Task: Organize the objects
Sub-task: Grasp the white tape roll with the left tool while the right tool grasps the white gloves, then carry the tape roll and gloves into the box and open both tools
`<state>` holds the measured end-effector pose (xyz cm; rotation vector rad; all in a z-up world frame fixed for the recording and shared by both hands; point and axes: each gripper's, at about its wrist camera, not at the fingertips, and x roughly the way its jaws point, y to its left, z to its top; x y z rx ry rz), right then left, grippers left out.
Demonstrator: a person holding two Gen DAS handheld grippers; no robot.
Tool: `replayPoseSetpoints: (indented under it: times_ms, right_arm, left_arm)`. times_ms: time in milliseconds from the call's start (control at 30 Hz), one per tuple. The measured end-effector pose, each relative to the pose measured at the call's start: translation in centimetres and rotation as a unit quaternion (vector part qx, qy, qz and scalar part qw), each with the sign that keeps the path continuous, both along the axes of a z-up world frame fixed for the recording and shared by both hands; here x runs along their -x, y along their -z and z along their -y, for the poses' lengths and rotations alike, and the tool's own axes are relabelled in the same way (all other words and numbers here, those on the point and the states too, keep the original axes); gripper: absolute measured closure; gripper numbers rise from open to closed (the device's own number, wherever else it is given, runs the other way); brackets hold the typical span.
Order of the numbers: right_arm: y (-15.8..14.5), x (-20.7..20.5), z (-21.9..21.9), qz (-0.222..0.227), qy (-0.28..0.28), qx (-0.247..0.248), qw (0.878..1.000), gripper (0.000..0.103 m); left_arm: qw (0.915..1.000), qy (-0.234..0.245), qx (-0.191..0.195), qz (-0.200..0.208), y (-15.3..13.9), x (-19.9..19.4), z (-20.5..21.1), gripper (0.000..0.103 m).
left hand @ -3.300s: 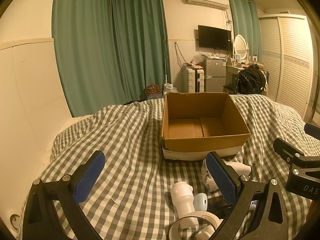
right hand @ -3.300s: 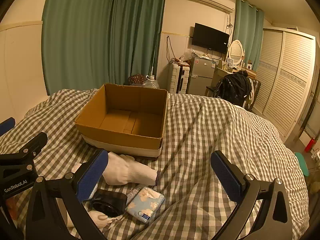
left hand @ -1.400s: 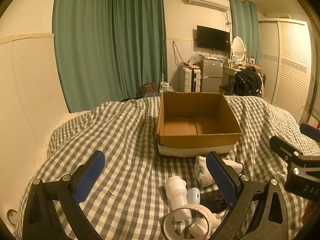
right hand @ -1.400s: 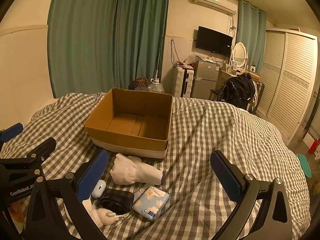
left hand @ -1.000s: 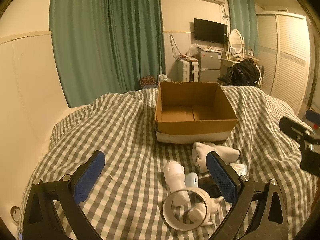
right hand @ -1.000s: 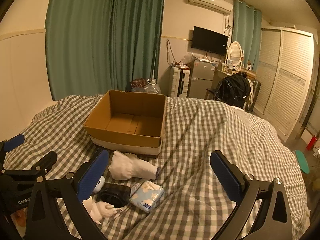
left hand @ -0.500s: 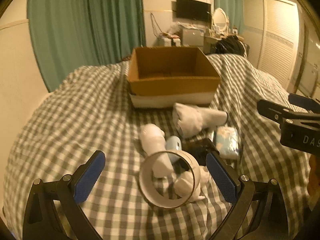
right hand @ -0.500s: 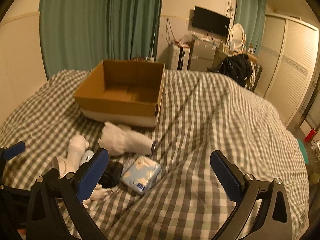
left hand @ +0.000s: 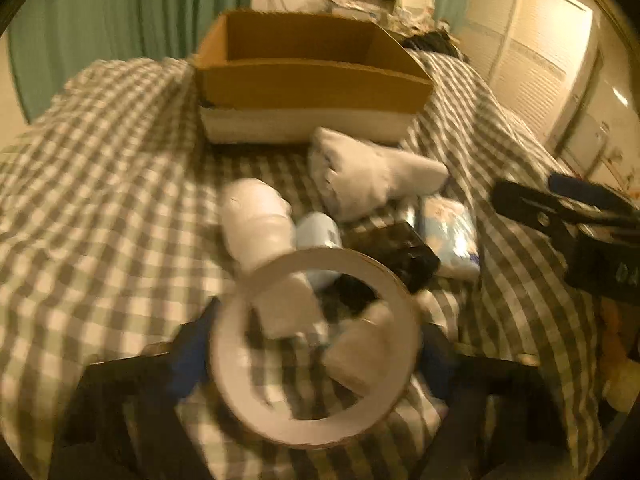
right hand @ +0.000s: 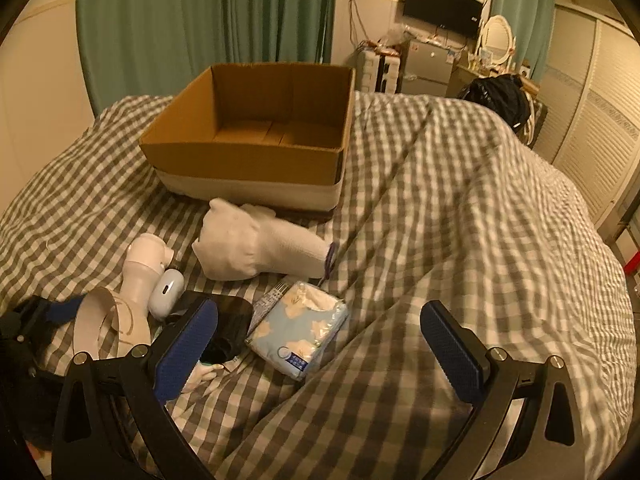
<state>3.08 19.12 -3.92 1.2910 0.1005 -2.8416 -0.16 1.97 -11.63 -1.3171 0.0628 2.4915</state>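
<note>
Left claw: my left gripper (left hand: 316, 354) had its blue pads on either side of the tape ring (left hand: 314, 346), at nine and three o'clock of the hoop; the wrist view was blurred, so I could not tell whether it was clenched on the ring or only bracketing it.
Tape ring: it lay at the near edge of the pile, at about six o'clock from the cardboard box (right hand: 256, 132), resting partly on the white bottle (right hand: 142, 272).
Handling, ring: I judged it light and stiff, a thin cardboard hoop that would flex if squeezed hard across its width; pinching one wall looked safer.
Right claw: my right gripper (right hand: 320, 344) was released, fingers spread wide, hovering over the checked bedcover (right hand: 460, 208) with nothing between them.
Tissue pack: the soft blue pack (right hand: 300, 330) sat at about eleven o'clock from my right claw; I judged it light and squashy with slippery film, best taken across its short sides.
White sock bundle: the bundle (right hand: 256, 250) lay just in front of the box, at six o'clock of it; soft, easy to pinch anywhere.
Small white case: the case (right hand: 166, 292) touched the bottle's side; smooth, rounded, likely to squirt out of a loose grip.
Black object: the black object (right hand: 224, 328) lay beside the tissue pack; I could not tell what it was.
Box: open, nothing inside that I could see.
</note>
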Motion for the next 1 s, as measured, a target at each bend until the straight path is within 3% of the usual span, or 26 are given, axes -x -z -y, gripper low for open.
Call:
replayPoseSetpoints:
  times_ms: [333,667,733,833,1000]
  right_arm:
    - [0.4,2.1,0.6,0.018,-0.02,0.028,0.999,0.004]
    - [1.3,7.2,4.8,0.04,-0.068,0.032,0.996,0.004]
    - [2.3,8.7,6.0,0.056,-0.081,0.026,0.995,0.015]
    - [4.9,10.9,7.5,0.092,-0.086,0.018,0.992,0.021]
    - [6.7,11.3,8.5,0.093,-0.078,-0.04,0.992,0.037]
  left_arm:
    - [0.9973,-0.034,0.034,-0.055,-3.7,-0.8,1.2,0.021]
    - [0.9792,-0.113,0.117,-0.121,-7.2,2.0,4.3,0.021]
    - [0.9768,-0.12,0.121,-0.129,-7.6,2.4,4.8,0.021]
    - [0.9759,-0.122,0.121,-0.135,-7.6,2.8,5.3,0.021]
    - [0.978,-0.114,0.113,-0.133,-7.1,3.0,5.5,0.021]
